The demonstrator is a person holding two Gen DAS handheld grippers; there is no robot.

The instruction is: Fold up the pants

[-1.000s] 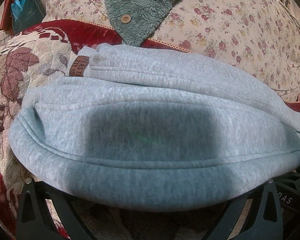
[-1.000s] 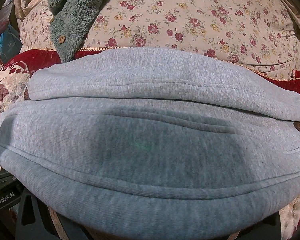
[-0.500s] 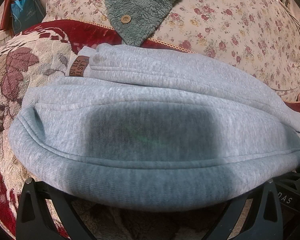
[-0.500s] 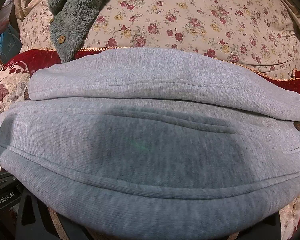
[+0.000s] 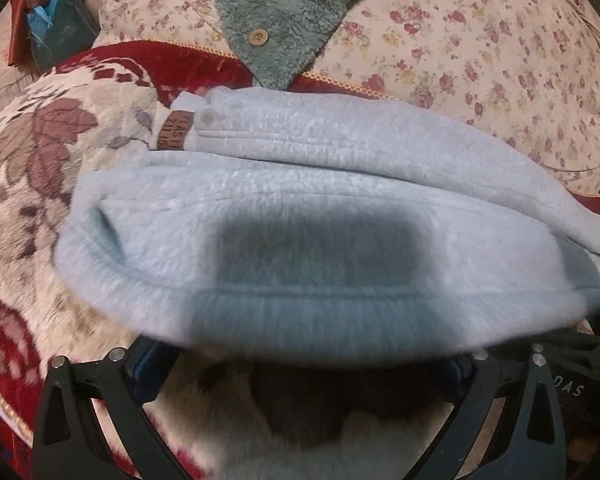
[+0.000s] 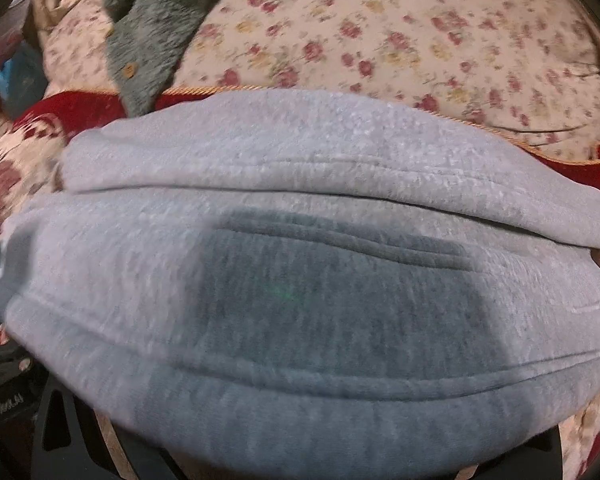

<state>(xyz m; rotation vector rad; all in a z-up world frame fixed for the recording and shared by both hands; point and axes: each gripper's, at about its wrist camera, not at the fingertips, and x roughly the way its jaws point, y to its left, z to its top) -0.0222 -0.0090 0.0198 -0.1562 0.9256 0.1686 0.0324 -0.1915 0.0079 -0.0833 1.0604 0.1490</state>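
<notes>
We look forward from each wrist, low and very near the folded grey pants (image 5: 300, 216) (image 6: 300, 240), toward the floral cushion (image 5: 480, 52) (image 6: 400, 40) behind. Both views share the pants, that cushion and the green fleece (image 5: 288, 20) (image 6: 152, 28); the left view sits further left.

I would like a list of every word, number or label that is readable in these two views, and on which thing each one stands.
"PLAS T" above "211 15", partly cut off: brown patch on the grey pants.
"DAS": only these letters show, on the black device at the lower right of the left wrist view.
White print on the black device at the lower left of the right wrist view: too blurred to read.
</notes>
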